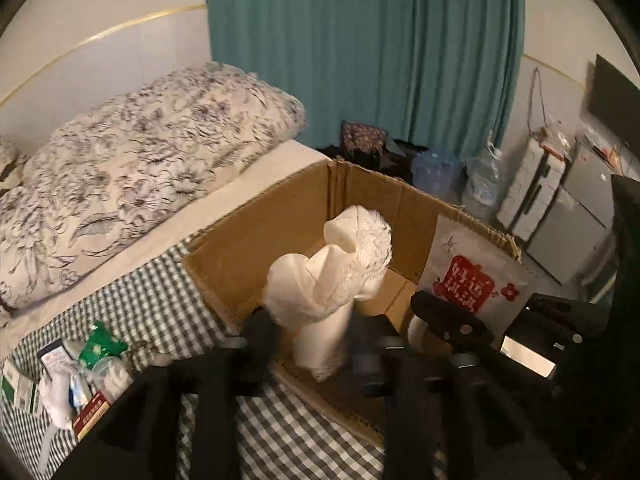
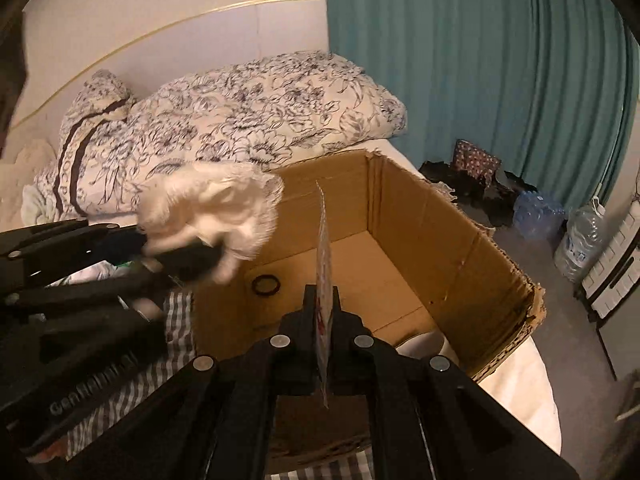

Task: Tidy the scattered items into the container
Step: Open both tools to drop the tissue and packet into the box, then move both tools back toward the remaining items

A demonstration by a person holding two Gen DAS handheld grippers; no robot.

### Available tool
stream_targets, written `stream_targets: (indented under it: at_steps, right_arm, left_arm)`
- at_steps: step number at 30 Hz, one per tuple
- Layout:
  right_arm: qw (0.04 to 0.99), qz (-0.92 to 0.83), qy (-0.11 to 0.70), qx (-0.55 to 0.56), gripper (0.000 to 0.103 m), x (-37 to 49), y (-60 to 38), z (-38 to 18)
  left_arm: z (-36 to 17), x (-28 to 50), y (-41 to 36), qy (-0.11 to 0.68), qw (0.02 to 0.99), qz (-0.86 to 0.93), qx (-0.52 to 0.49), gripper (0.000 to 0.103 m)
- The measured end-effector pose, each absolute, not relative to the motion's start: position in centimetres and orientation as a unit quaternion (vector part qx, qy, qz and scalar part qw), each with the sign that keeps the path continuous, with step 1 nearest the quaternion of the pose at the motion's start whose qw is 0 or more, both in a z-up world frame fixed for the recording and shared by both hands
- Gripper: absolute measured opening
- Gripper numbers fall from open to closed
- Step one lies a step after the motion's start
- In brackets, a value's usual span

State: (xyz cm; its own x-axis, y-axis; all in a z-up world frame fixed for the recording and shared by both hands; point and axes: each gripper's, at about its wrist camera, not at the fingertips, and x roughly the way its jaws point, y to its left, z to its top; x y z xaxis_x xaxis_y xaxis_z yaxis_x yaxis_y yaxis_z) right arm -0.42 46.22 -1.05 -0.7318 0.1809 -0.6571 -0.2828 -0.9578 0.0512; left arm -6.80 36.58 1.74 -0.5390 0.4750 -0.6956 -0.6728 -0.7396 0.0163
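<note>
The big cardboard box [image 2: 420,248] sits on the bed, right in front of both grippers. It is almost bare inside; only a dark ring [image 2: 265,285] lies on its floor. The left gripper [image 1: 308,344] is closed on a white cloth [image 1: 332,268] over the box. The right gripper [image 2: 323,320] pinches a flat packet [image 2: 323,248] above it. A pile of small things [image 1: 76,376] waits to the left gripper's left, so most tidying seems left.
</note>
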Motion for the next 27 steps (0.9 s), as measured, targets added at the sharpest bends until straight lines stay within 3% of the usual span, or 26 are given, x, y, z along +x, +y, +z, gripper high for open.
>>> stream_targets:
  at_steps: [2, 3, 4, 16, 27]
  right_arm:
    - [0.153, 0.927, 0.067, -0.336, 0.044, -0.2, 46.6, -1.0]
    - [0.170, 0.926, 0.065, -0.329, 0.086, 0.0, 46.9, -0.9]
    - [0.188, 0.927, 0.067, -0.318, 0.092, 0.4, 47.2, -0.7]
    - [0.161, 0.934, 0.097, -0.303, 0.092, 0.9, 46.6, 0.2]
    - [0.080, 0.947, 0.067, -0.304, 0.091, 0.4, 39.3, 0.4]
  left_arm:
    - [1.8, -7.3, 36.4, 0.143, 0.302, 0.883, -0.331, 0.101]
    - [1.9, -7.4, 36.2, 0.138, 0.297, 0.887, -0.326, 0.102]
    - [1.9, -7.7, 35.7, 0.126, 0.303, 0.887, -0.326, 0.102]
    - [2.2, -9.7, 31.3, 0.088, 0.275, 0.891, -0.349, 0.102]
    - [1.6, -11.6, 14.4, 0.046, 0.068, 0.938, -0.335, 0.103]
